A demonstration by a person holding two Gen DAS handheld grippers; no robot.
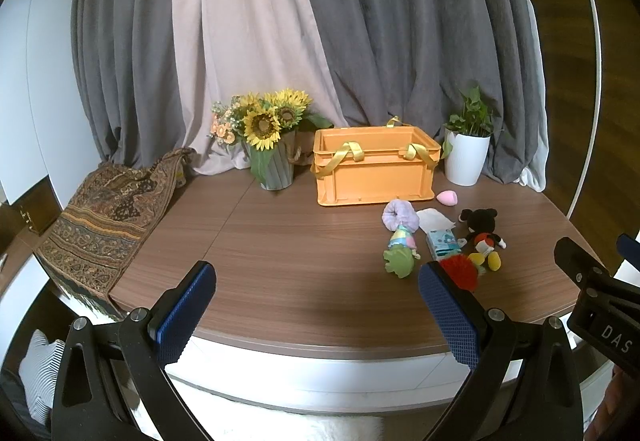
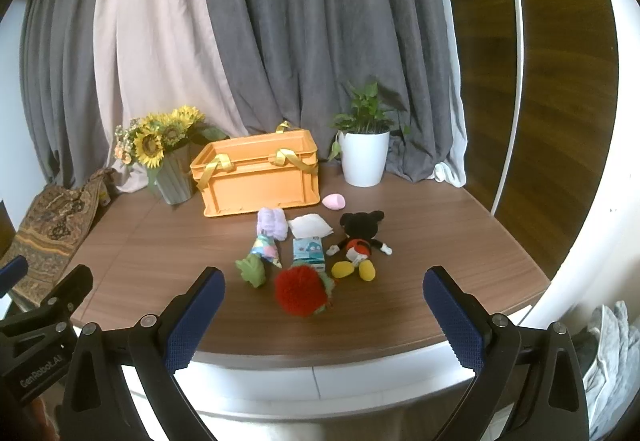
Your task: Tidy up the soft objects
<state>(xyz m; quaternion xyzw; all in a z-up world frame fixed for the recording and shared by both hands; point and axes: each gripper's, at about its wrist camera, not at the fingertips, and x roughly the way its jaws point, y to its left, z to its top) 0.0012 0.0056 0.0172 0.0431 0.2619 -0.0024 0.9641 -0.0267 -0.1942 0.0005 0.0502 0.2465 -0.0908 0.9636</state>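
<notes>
An orange crate (image 1: pixel 374 169) (image 2: pixel 258 175) with yellow ribbon handles stands at the back of the wooden table. In front of it lie soft things: a pink egg-shaped sponge (image 2: pixel 335 201), a lilac scrunchie (image 2: pixel 272 221), a white pad (image 2: pixel 310 225), a tissue pack (image 2: pixel 307 249), a green frog toy with a pastel body (image 2: pixel 256 265), a red pom-pom (image 2: pixel 298 291) and a black mouse plush (image 2: pixel 358 243). My left gripper (image 1: pixel 316 281) and right gripper (image 2: pixel 324 283) are both open and empty, held near the table's front edge.
A vase of sunflowers (image 1: pixel 266 137) stands left of the crate. A white pot with a green plant (image 1: pixel 467 155) stands to its right. A patterned cloth (image 1: pixel 104 217) hangs over the table's left edge. Grey and beige curtains hang behind.
</notes>
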